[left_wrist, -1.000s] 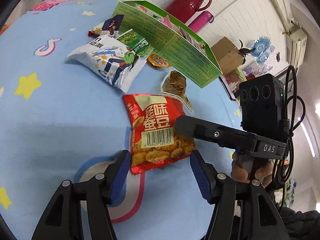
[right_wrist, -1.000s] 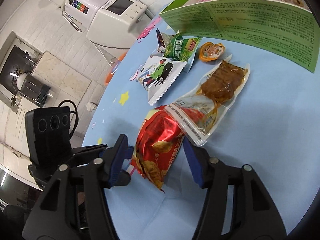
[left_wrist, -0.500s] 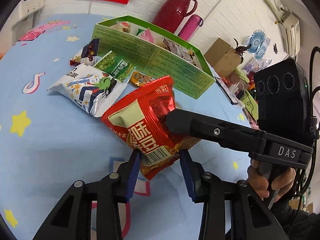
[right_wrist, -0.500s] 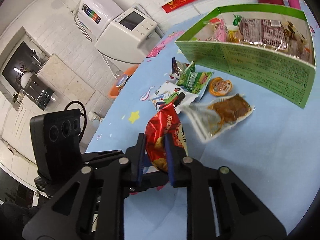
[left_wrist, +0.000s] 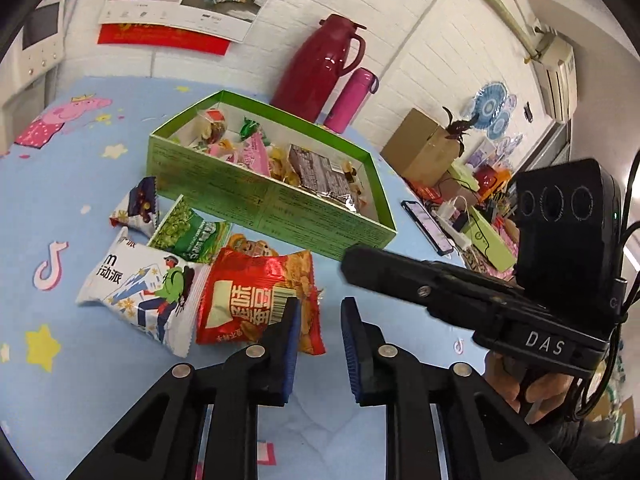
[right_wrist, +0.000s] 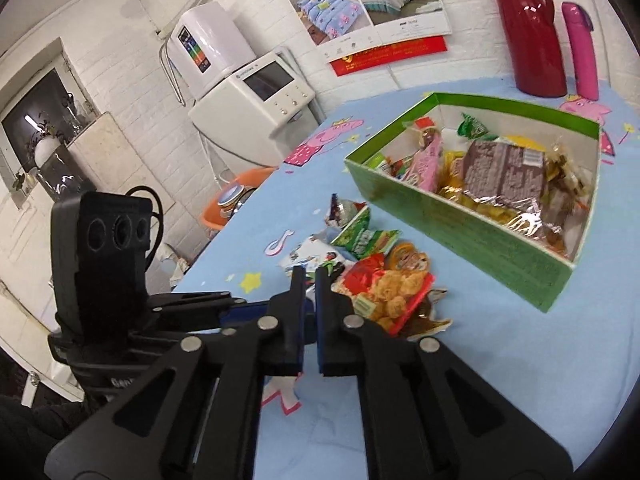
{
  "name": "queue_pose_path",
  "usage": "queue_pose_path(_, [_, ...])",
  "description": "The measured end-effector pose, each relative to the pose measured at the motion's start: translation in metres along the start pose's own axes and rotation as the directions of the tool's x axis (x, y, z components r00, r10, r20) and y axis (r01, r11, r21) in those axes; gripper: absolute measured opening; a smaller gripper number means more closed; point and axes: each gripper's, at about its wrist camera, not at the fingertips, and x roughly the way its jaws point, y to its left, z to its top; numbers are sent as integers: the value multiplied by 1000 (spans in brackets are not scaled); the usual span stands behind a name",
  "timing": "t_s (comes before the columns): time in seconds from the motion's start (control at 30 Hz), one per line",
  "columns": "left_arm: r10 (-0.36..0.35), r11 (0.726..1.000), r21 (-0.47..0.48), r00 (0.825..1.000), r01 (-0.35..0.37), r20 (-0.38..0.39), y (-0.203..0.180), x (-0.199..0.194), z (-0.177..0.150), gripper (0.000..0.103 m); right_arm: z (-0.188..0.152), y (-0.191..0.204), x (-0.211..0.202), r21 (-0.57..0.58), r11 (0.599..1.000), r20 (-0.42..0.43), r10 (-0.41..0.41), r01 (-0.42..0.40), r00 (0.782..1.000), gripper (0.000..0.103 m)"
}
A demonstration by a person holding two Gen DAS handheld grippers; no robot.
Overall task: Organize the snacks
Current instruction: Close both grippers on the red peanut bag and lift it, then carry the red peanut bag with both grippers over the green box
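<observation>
While both tongs hover over the blue tablecloth point(left_wrist: 80, 392):
Left gripper point(left_wrist: 319, 322): narrowly parted, empty.
Right gripper point(right_wrist: 309, 280): nearly closed, empty.
Red snack packet point(left_wrist: 256, 300): lying flat beside the white packet point(left_wrist: 140, 288), near the green box point(left_wrist: 264, 204).

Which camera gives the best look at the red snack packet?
The left wrist view: the red snack packet faces the camera, label and barcode visible. In the right wrist view, the packet appears smaller, skewed and partly hidden behind the right tool.
</observation>
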Motion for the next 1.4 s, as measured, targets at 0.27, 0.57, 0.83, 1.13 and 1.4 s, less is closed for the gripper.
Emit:
queue_pose_path(0.27, [-34,990,-137,999,32,-7,56,5,10,53,-36,-33,-3,86,995,-72,-44,50,996,43])
queue_pose_path(0.57, [-159,976,-174,975,131,-157,83,55,13,53,-33,-42,28,147,989,-103,-1,16,995,43])
queue_pose_path(0.83, [-116,989,-111,978,98,-172,70,56,6,50,-41,-56,45,181,983,-144,24,3,989,23])
queue_pose_path(1.13, [-131,991,-41,990,129,-59,27,22,28,42,-20,-31,-3,88,996,-22,-7,9,1000,23])
queue_pose_path(1.4, [-115,993,16,993,115,34,7,18,92,42,32,-36,-13,53,998,110,-21,16,994,23])
